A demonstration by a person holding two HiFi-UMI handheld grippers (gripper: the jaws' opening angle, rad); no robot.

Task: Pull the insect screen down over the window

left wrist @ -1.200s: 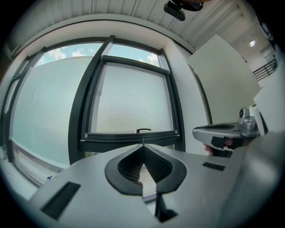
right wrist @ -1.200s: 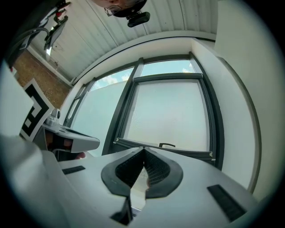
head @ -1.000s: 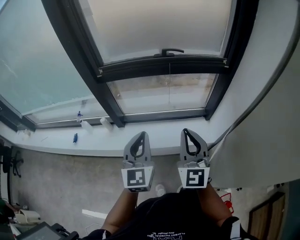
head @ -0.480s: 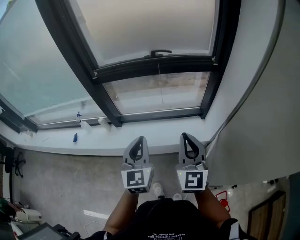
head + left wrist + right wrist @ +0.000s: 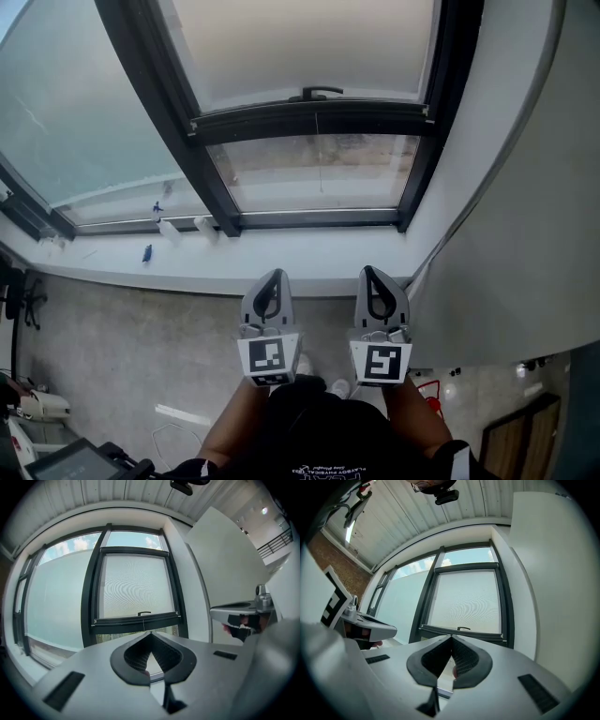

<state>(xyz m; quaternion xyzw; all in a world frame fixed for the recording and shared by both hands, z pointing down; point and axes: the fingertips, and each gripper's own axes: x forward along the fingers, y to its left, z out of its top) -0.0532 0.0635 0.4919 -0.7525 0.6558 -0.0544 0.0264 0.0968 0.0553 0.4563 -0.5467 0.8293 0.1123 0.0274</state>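
The insect screen [image 5: 300,42] covers most of the dark-framed window. Its bottom bar [image 5: 314,120] with a small handle [image 5: 315,93] hangs above the lower frame [image 5: 314,220], leaving a strip of bare pane. The screen [image 5: 133,590] with its handle [image 5: 144,613] also shows in the left gripper view, and the screen [image 5: 466,602] with its handle [image 5: 462,628] in the right gripper view. My left gripper [image 5: 272,278] and right gripper [image 5: 377,274] are side by side below the sill, both shut and empty, away from the window.
A white sill [image 5: 187,267] runs under the window, with small bottles [image 5: 169,230] and a blue item [image 5: 147,253] on it. A white wall [image 5: 525,206] rises on the right. A fixed glass pane [image 5: 66,112] lies left. Grey floor [image 5: 122,347] below.
The view has shifted slightly, so the window sits a little lower and more centred. Both grippers stay together, shut, and have dropped slightly in the head view.
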